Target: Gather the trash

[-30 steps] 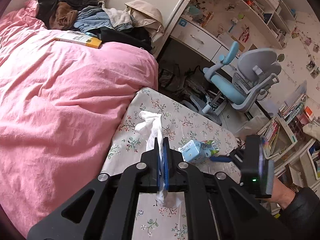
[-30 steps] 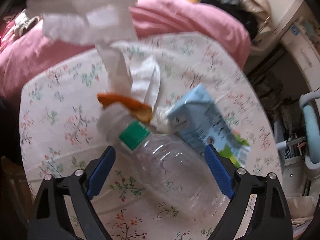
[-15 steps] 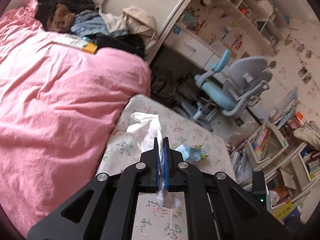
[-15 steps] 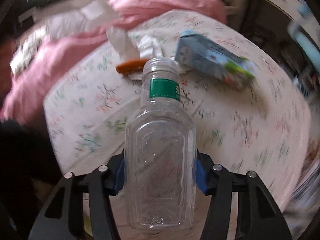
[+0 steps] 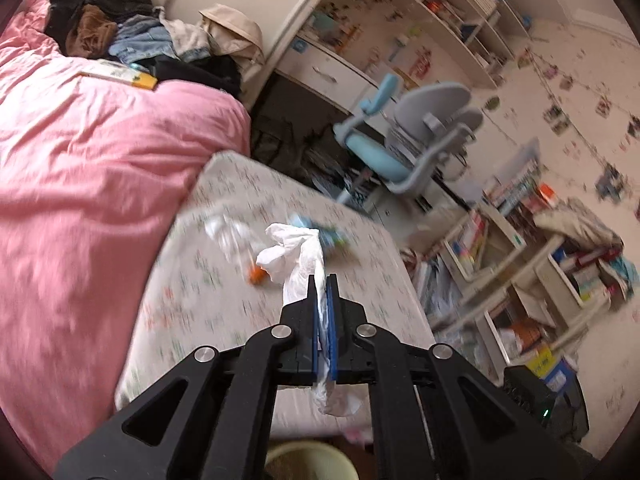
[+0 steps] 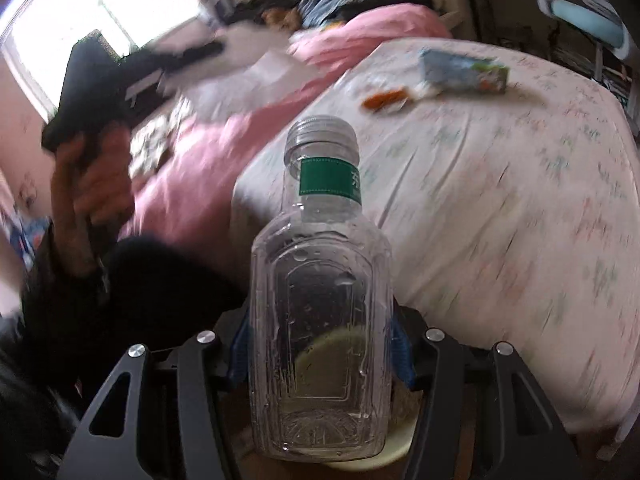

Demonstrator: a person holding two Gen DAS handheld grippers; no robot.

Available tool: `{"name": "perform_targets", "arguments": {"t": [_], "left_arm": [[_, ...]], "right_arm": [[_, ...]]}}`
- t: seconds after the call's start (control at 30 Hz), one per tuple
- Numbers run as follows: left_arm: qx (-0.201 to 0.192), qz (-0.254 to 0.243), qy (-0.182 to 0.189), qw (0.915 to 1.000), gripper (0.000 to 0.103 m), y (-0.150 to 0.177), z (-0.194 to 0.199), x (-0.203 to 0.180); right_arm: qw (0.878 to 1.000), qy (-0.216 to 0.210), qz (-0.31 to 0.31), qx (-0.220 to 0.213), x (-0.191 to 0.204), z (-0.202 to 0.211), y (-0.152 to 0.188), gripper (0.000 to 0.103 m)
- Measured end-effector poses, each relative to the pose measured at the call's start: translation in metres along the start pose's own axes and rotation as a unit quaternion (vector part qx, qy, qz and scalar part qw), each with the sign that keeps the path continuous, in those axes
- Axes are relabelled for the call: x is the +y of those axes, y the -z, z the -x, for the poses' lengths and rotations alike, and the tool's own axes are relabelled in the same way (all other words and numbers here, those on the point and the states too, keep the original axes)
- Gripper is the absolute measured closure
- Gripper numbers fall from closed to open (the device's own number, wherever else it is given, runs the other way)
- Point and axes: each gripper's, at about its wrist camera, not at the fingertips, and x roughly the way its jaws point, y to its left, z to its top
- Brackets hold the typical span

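Left gripper (image 5: 323, 280) clenched on tissue (image 5: 294, 248), jaws pinching its middle. Right gripper (image 6: 320, 356) grasping bottle (image 6: 320, 320) upright between jaws, near counter (image 6: 500, 200) edge.

The tissue (image 5: 298, 254) is white. The bottle (image 6: 322, 300) is clear with a green neck label and a grey cap. The surface (image 5: 224, 292) wears a white cloth printed with small flowers. The carton (image 6: 464, 72) is pale blue with green. The peel (image 6: 384, 99) is orange, the bed cover (image 5: 88, 160) pink, and the chair (image 5: 412, 136) grey and light blue.
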Motion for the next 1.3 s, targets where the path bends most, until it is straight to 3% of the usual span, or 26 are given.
{"name": "perform_targets", "arguments": {"t": [0.2, 0.27, 0.33, 0.43, 0.53, 0.6, 0.67, 0.77, 0.93, 1.0, 1.3], "left_arm": [[0.067, -0.016, -0.009, 0.9976, 0.099, 0.073, 0.013, -0.025], [0.100, -0.016, -0.018, 0.9946, 0.099, 0.101, 0.008, -0.031], [0.130, -0.019, -0.031, 0.9908, 0.099, 0.127, 0.003, -0.036], [0.180, -0.035, -0.044, 0.9821, 0.099, 0.154, -0.011, -0.041], [0.234, -0.079, -0.059, 0.9672, 0.098, 0.181, -0.031, -0.047], [0.250, -0.095, -0.070, 0.9609, 0.088, 0.188, -0.038, -0.049], [0.243, -0.101, -0.084, 0.9611, 0.067, 0.189, -0.036, -0.049], [0.195, -0.094, -0.085, 0.9725, 0.043, 0.178, -0.022, -0.048], [0.099, -0.073, -0.100, 0.9874, 0.027, 0.153, 0.003, -0.043], [0.068, -0.070, -0.118, 0.9882, 0.022, 0.143, 0.007, -0.042], [0.035, -0.060, -0.161, 0.9845, 0.015, 0.133, 0.012, -0.036]], "right_arm": [[0.998, 0.024, -0.010, 0.059, 0.018, -0.031, 0.055, 0.048], [0.996, 0.051, -0.017, 0.071, 0.018, -0.039, 0.064, 0.046], [0.996, 0.072, -0.034, 0.040, 0.014, -0.026, 0.067, 0.034], [0.990, 0.096, -0.092, -0.051, -0.002, 0.009, 0.060, 0.025], [0.973, 0.102, -0.148, -0.145, -0.020, 0.042, 0.061, 0.019], [0.963, 0.105, -0.177, -0.175, -0.026, 0.051, 0.068, 0.019], [0.959, 0.105, -0.196, -0.178, -0.029, 0.052, 0.073, 0.019], [0.961, 0.117, -0.178, -0.176, -0.021, 0.050, 0.066, 0.018], [0.967, 0.132, -0.141, -0.167, -0.020, 0.033, 0.061, 0.016], [0.968, 0.136, -0.134, -0.166, -0.020, 0.026, 0.060, 0.016], [0.968, 0.146, -0.136, -0.153, -0.021, 0.013, 0.057, 0.016]]}}
